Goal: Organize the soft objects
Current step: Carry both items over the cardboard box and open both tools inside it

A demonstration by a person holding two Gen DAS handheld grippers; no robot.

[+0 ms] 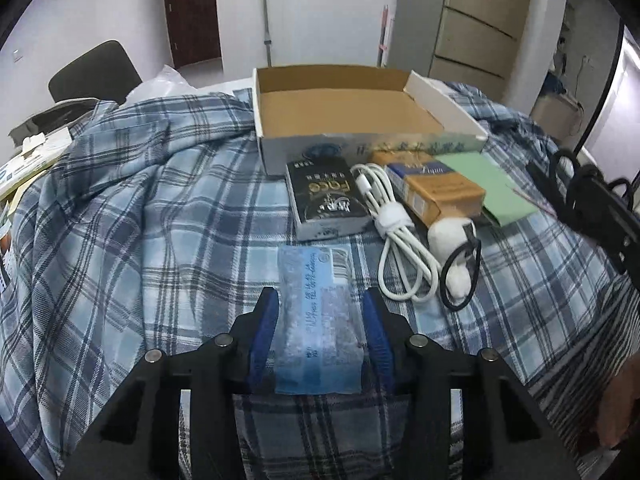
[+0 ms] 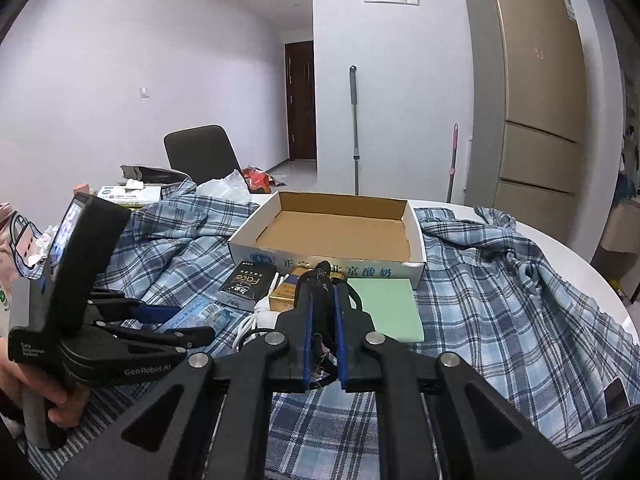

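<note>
A pale blue soft packet [image 1: 316, 320] lies on the plaid cloth [image 1: 160, 220], and my left gripper [image 1: 320, 296] is closed on it with its blue pads against both long sides. In the right wrist view the left gripper [image 2: 196, 322] straddles the same packet [image 2: 200, 310]. My right gripper [image 2: 322, 276] is shut on a black hair tie [image 2: 320, 280], which it holds above the cloth. The left wrist view shows the right gripper [image 1: 560, 184] at the right edge. An open cardboard box [image 1: 276, 152] stands empty behind the items.
In front of the box lie a black "Face" packet [image 1: 324, 200], a coiled white cable [image 1: 396, 224], a tan tissue pack [image 1: 440, 196], a green pad [image 1: 492, 184] and a white roll [image 1: 452, 236] with a black band. A black chair [image 2: 200, 152] and clutter stand left.
</note>
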